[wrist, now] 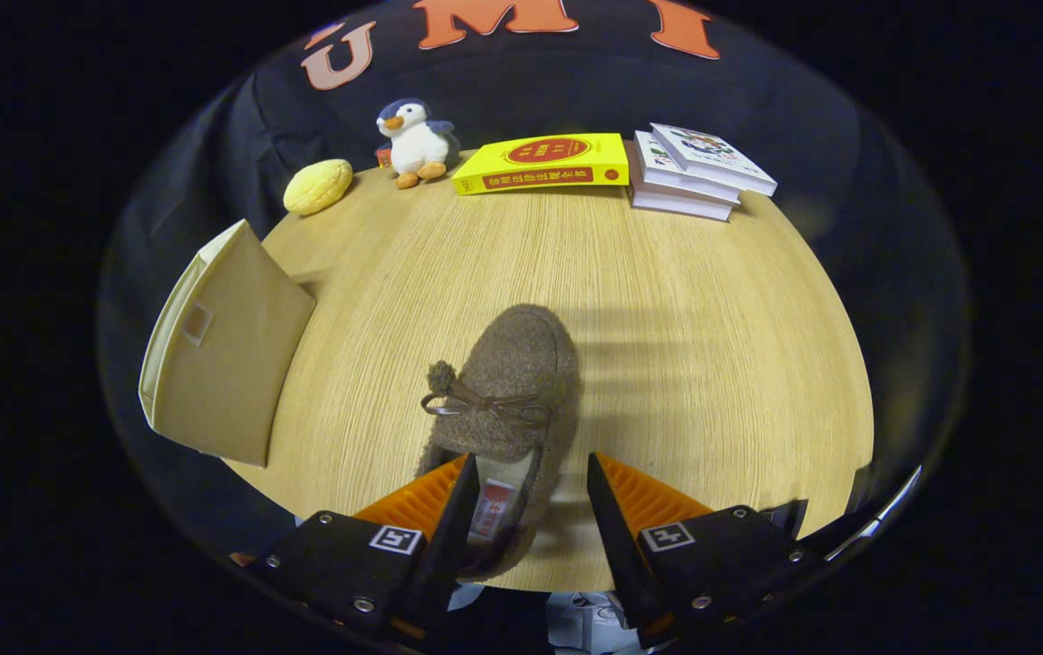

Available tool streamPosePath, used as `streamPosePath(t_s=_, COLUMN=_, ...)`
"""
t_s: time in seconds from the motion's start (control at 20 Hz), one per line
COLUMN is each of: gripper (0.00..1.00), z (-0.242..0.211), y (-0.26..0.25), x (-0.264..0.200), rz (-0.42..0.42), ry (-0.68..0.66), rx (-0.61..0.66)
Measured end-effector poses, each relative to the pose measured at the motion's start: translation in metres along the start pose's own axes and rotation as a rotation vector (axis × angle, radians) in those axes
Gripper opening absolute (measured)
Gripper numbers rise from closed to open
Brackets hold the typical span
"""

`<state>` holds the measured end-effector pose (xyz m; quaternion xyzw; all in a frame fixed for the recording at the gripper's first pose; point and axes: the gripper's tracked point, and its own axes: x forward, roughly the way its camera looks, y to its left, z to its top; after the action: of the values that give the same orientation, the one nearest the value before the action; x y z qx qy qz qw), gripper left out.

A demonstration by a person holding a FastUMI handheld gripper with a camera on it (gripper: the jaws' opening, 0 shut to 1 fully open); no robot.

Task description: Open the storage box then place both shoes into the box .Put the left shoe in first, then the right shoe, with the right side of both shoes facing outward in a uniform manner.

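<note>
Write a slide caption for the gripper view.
Open gripper straddling the heel of a brown fuzzy shoe on the wooden table.

Gripper point(528, 478) spread wide over the heel of a brown fuzzy shoe point(508, 400) on a wooden table point(685, 318).

The shoe lies between the fingers with its toe pointing away, a small bow and pompom on its top; one finger sits at the edge of the shoe's opening, the other stands clear of it. A beige storage box point(221, 350) stands apart, off to one side of the shoe. Beyond, along the table's far edge, sit a yellow bun-shaped toy point(318, 186), a plush penguin point(413, 141), a yellow book point(541, 164) and a stack of white books point(694, 171).
</note>
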<state>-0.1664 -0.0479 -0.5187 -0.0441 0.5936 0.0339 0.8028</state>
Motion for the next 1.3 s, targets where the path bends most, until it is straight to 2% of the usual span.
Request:
streamPosePath(t_s=0.15, gripper=0.62, z=0.007, y=-0.018, x=0.015, rz=-0.080, ry=-0.062, rx=-0.058)
streamPosePath(t_s=0.3, gripper=0.53, z=0.010, y=-0.016, x=0.031, rz=-0.089, ry=-0.102, rx=-0.078)
streamPosePath(t_s=0.35, gripper=0.44, z=0.011, y=-0.016, x=0.036, rz=-0.098, ry=-0.116, rx=-0.085)
streamPosePath(t_s=0.4, gripper=0.40, z=0.011, y=-0.015, x=0.040, rz=-0.102, ry=-0.117, rx=-0.079)
streamPosePath(t_s=0.55, gripper=0.12, z=0.010, y=-0.017, x=0.047, rz=-0.136, ry=-0.111, rx=-0.008)
streamPosePath(t_s=0.6, gripper=0.09, z=0.011, y=-0.016, x=0.048, rz=-0.138, ry=-0.110, rx=0.005)
streamPosePath(t_s=0.7, gripper=0.07, z=0.011, y=-0.015, x=0.047, rz=-0.132, ry=-0.098, rx=0.012)
streamPosePath(t_s=0.9, gripper=0.05, z=0.020, y=-0.005, x=0.031, rz=-0.085, ry=-0.077, rx=0.119)
streamPosePath(t_s=1.05, gripper=0.05, z=0.047, y=0.006, x=0.003, rz=-0.090, ry=-0.118, rx=0.153)
streamPosePath(t_s=1.3, gripper=0.05, z=0.102, y=0.048, x=-0.062, rz=-0.049, ry=-0.188, rx=0.173)
